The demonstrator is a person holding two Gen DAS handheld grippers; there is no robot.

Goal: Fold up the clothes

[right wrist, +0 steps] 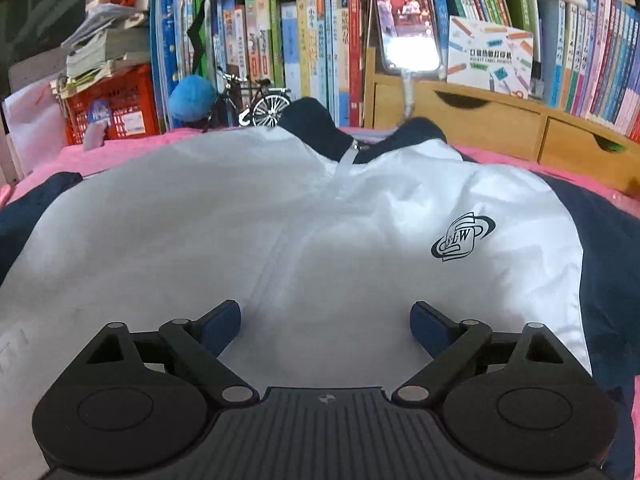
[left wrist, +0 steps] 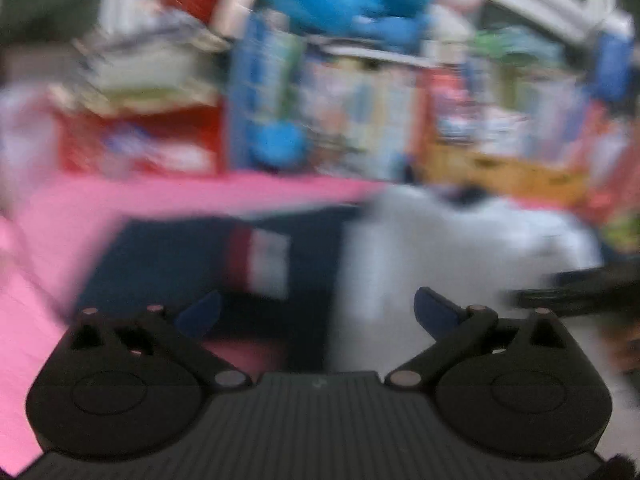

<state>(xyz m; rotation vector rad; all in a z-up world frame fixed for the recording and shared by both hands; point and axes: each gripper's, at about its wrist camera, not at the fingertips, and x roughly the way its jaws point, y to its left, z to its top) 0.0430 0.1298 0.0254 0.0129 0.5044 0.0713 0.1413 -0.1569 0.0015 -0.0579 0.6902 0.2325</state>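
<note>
Right wrist view: my right gripper (right wrist: 325,326) gapes wide, empty, above the white-and-navy jacket (right wrist: 240,220) spread on pink bedding (right wrist: 120,150) — my left gripper (left wrist: 316,314) equally wide, holding nothing.

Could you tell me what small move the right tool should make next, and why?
Probably ease the right tool sideways to the jacket's navy sleeve and pinch it. Both tools are open and hold nothing, and the jacket lies flat, zipped and unfolded on the pink cover.

surface: pink cover (right wrist: 132,152) | on it: 1 white-and-navy jacket (right wrist: 248,232), spread flat, front up
</note>
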